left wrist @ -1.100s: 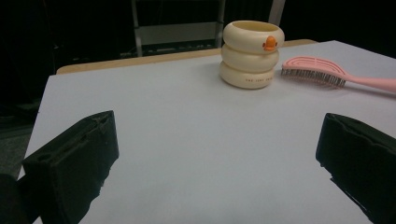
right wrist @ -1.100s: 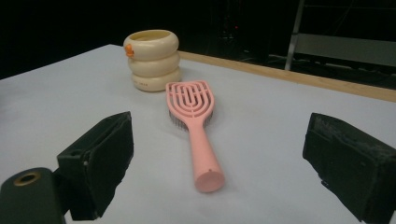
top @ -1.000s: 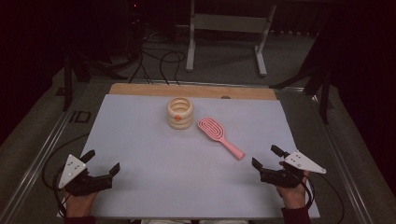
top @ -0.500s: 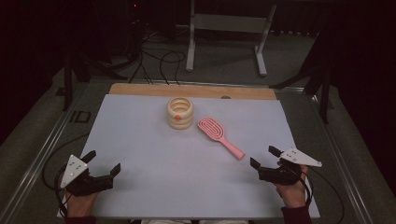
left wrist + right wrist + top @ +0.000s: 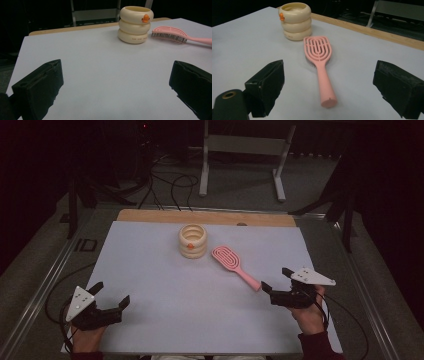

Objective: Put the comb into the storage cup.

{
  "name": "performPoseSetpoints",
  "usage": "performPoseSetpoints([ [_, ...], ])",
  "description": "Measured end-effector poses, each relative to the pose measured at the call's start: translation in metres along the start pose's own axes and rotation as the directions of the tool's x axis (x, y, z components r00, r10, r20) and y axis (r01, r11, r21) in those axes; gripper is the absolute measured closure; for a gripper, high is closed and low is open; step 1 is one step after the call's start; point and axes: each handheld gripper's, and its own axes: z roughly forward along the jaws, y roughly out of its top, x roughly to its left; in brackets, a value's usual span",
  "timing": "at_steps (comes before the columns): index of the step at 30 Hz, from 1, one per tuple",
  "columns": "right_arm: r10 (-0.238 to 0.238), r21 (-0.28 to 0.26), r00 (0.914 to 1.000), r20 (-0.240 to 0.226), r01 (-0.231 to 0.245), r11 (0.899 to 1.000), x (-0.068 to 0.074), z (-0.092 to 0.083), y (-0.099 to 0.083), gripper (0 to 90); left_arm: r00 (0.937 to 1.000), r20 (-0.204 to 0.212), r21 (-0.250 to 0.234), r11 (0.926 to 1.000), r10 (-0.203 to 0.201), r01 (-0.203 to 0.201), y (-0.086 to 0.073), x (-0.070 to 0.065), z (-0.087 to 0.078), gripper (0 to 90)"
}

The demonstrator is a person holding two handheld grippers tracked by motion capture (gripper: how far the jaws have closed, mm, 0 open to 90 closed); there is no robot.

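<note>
Advanced since a second ago: right gripper (image 5: 276,280), jaws spread, now just short of pink brush (image 5: 234,265) handle end. Nearer, left gripper (image 5: 111,295) released over bare table (image 5: 165,305). Beyond brush head, cream ringed cup (image 5: 193,240), inside unclear.

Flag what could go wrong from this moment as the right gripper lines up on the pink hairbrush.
The right gripper is open, its jaws either side of the pink hairbrush handle end. Closing that far back may let the heavier head tip or swing. The brush lies bristles down, so it may rock when nudged. Its head sits close to the cream ringed cup; a forward push could knock it. The left gripper rests open, far off.
</note>
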Motion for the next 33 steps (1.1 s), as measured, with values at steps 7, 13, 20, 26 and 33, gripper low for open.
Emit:
performPoseSetpoints([
  [7, -0.026, 0.045, 0.9996, -0.006, 0.026, 0.999, 0.003, 0.013, 0.022, 10.4, 1.0, 0.002, 0.0, 1.0, -0.002, 0.002, 0.0, 0.0, 0.0, 0.0],
  [13, -0.054, 0.1, 0.9985, -0.009, 0.055, 0.993, 0.003, 0.028, 0.035, 10.3, 1.0, 0.008, 0.006, 1.0, 0.003, -0.003, -0.001, -0.001, 0.002, 0.0],
  [20, -0.079, 0.177, 0.9968, -0.01, 0.08, 0.981, 0.002, 0.047, 0.046, 10.3, 1.0, 0.007, 0.007, 1.0, 0.003, -0.003, -0.001, -0.001, 0.002, 0.0],
  [26, -0.107, 0.223, 0.9942, -0.004, 0.105, 0.969, 0.0, 0.063, 0.055, 10.3, 0.9999, 0.009, 0.011, 0.9999, 0.008, -0.008, -0.001, -0.002, 0.002, 0.0],
  [33, -0.134, 0.314, 0.9908, -0.018, 0.133, 0.94, -0.002, 0.091, 0.059, 9.8, 0.9999, 0.013, 0.009, 0.9999, 0.006, -0.006, -0.001, -0.003, 0.003, 0.0],
])
